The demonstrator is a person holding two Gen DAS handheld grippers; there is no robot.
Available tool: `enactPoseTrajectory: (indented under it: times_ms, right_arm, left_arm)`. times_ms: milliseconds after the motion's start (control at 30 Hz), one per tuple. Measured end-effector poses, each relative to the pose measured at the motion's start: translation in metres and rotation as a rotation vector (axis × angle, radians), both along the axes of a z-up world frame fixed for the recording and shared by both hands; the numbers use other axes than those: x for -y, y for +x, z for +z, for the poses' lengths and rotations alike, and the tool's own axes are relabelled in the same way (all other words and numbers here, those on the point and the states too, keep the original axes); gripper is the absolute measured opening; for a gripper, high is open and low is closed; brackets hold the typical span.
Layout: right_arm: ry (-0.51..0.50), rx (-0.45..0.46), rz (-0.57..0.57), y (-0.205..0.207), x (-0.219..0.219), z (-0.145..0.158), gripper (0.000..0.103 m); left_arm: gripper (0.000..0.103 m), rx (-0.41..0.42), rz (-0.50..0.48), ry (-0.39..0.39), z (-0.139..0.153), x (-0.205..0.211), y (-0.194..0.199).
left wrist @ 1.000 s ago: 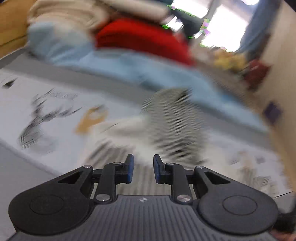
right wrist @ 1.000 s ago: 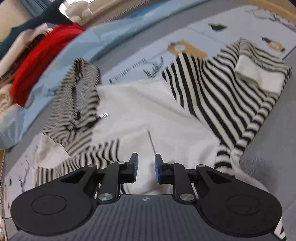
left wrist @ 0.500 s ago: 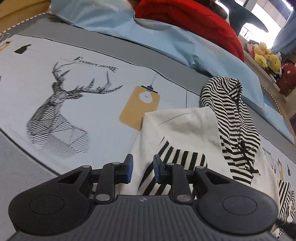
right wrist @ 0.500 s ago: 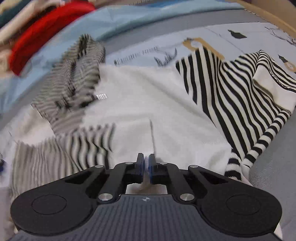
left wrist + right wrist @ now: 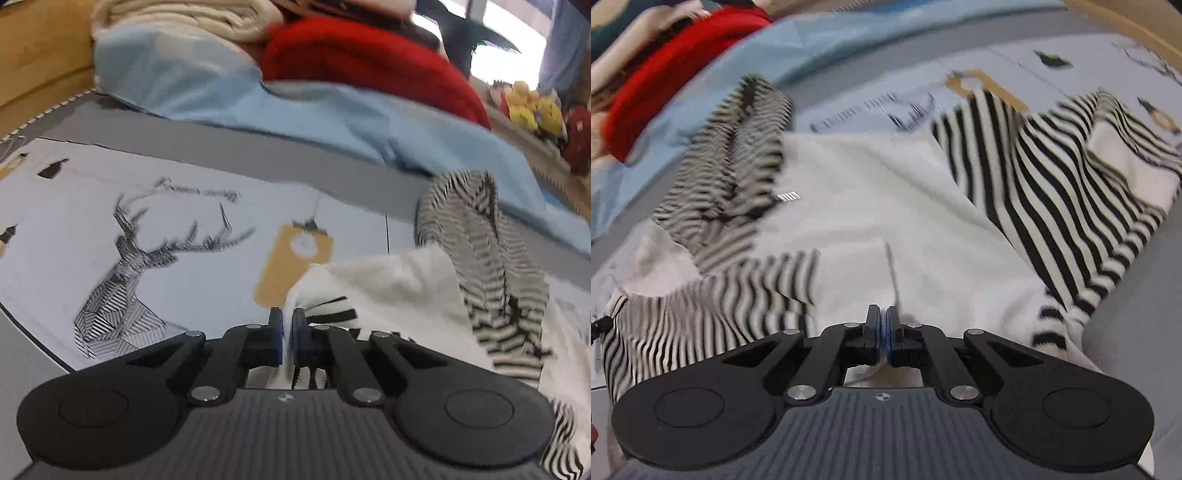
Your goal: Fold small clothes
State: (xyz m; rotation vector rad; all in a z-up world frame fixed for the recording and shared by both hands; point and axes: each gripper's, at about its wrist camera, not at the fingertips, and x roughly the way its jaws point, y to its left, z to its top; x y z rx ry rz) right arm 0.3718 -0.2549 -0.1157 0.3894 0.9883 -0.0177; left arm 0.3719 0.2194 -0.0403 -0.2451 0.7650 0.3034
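Red blanket [image 5: 369, 55] beyond striped top [image 5: 886, 192] — blue pillow [image 5: 229, 88] alongside

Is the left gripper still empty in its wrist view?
No. The left gripper has just closed its jaws on a white fold of the striped garment, which is pinched between its blue pads.

The left gripper [image 5: 287, 325], its jaws just closed, pinches a white fold of the striped hooded top [image 5: 399, 280] lying on the deer-print sheet [image 5: 122, 258], with a red garment [image 5: 362, 62] behind.
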Motion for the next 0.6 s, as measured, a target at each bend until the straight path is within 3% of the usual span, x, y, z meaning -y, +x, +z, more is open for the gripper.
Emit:
enactPoseTrajectory:
  times_ms: [67, 133, 267, 400, 467, 600]
  right_arm:
    - [0.008, 0.061, 0.007, -0.003, -0.003, 0.011, 0.002]
    - [-0.014, 0.046, 0.002, -0.002, -0.003, 0.01, 0.002]
    - [-0.036, -0.108, -0.029, 0.001, 0.004, -0.013, 0.002]
    - [-0.011, -0.101, -0.055, 0.004, 0.008, -0.01, 0.007]
    - [0.047, -0.093, -0.062, 0.008, 0.012, -0.01, 0.025]
    - [0.06, -0.075, -0.042, 0.014, 0.009, -0.017, 0.033]
  left_arm:
    - [0.01, -0.049, 0.011, -0.023, -0.006, -0.004, 0.003]
    - [0.011, -0.111, 0.016, -0.095, -0.009, -0.009, 0.004]
    - [0.011, -0.028, 0.045, -0.136, 0.03, -0.008, -0.013]
    - [0.011, 0.015, 0.097, -0.227, 0.072, 0.004, -0.047]
    - [0.011, 0.009, 0.104, -0.238, 0.081, 0.017, -0.057]
    - [0.011, 0.059, 0.058, -0.217, 0.085, 0.045, -0.079]
